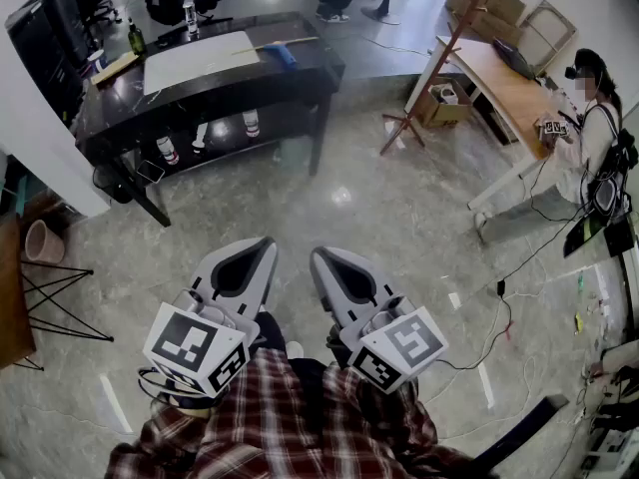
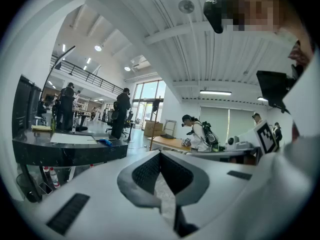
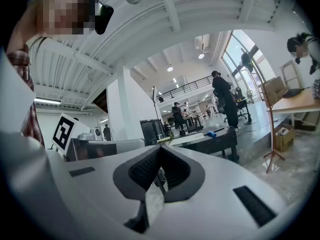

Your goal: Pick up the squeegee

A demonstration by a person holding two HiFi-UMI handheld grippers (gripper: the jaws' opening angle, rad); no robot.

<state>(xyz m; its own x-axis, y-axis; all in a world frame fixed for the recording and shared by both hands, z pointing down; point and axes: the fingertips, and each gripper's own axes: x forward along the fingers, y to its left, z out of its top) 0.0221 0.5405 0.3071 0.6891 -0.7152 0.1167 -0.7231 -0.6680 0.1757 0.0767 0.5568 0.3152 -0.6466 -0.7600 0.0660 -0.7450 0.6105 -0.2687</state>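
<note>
Squeegee (image 1: 281, 54), we judge, is light and stiff, best pinched on its thin pale handle just behind the blue head. It lies flat on the dark table (image 1: 215, 93), well ahead of our left gripper (image 1: 267, 241) and right gripper (image 1: 318, 253), both closed and empty.

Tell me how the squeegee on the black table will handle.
The squeegee has a thin handle and blue head: probably light, apt to tip if gripped off-centre. The head likely stops it rolling on the table.
</note>
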